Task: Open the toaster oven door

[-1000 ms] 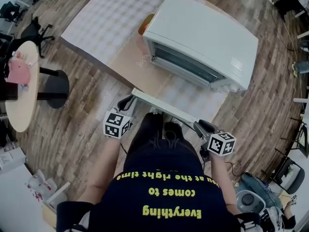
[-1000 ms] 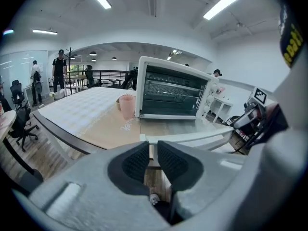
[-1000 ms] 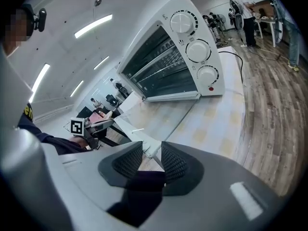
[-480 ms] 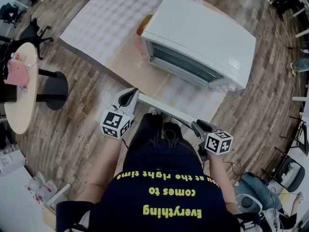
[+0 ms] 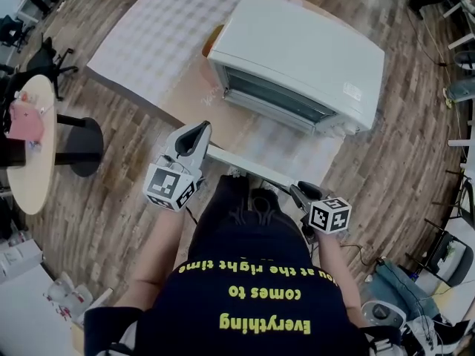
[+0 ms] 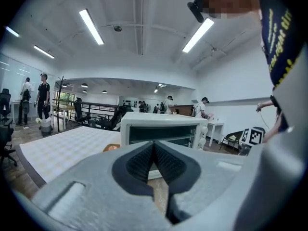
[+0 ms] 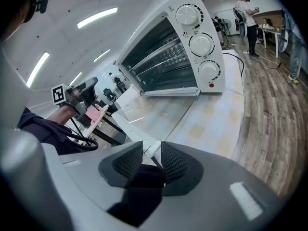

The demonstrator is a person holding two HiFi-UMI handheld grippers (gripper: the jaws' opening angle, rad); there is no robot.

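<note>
The toaster oven (image 5: 297, 58) sat on a checked mat (image 5: 148, 35) on the table (image 5: 194, 99). Its door (image 5: 249, 167) was open and let down toward the person, handle edge nearest them. The right gripper (image 5: 299, 191) had its jaws partly apart, clamped on the right end of the door's white handle (image 7: 150, 150). The left gripper (image 5: 197, 133) was fully closed with nothing between its pads, poised at the door's left end. Whether it touched the door was hard to tell.
</note>
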